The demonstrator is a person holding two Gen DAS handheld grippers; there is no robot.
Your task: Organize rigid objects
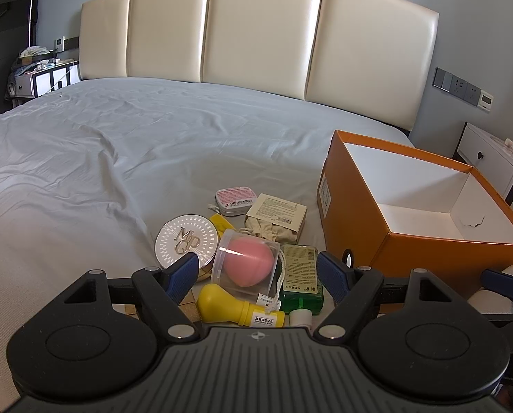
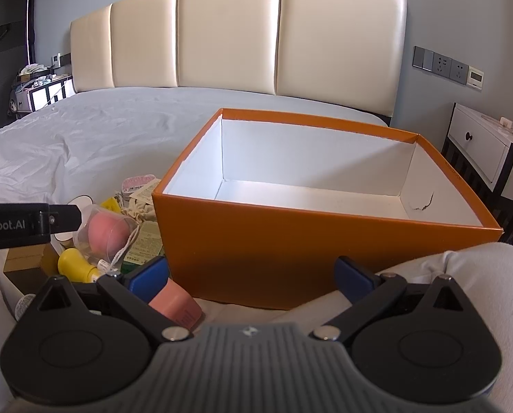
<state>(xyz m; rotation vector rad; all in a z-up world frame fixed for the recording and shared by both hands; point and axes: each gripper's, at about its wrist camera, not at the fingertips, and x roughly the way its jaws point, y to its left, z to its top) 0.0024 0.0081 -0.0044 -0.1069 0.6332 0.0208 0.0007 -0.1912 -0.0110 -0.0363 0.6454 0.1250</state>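
Observation:
A pile of small items lies on the grey bed beside an empty orange box [image 1: 356, 213] with a white inside [image 2: 290, 241]. My left gripper [image 1: 258, 272] is open, its blue pads either side of a clear case holding a pink sponge [image 1: 246, 265]. Around it lie a round white compact [image 1: 186, 241], a yellow bottle [image 1: 235, 309], a green bottle [image 1: 299, 275], a pink-labelled tin [image 1: 235, 199] and a beige box on a cloth pouch [image 1: 277, 213]. My right gripper [image 2: 253, 277] is open and empty in front of the orange box, with a pink tube [image 2: 177, 304] by its left pad.
A cream headboard [image 1: 256, 31] runs behind the bed. A white nightstand [image 2: 480, 144] stands right of the bed, another cluttered one [image 1: 39, 75] at the far left. A white pillow or bedding [image 2: 480, 268] lies at my right gripper's right side.

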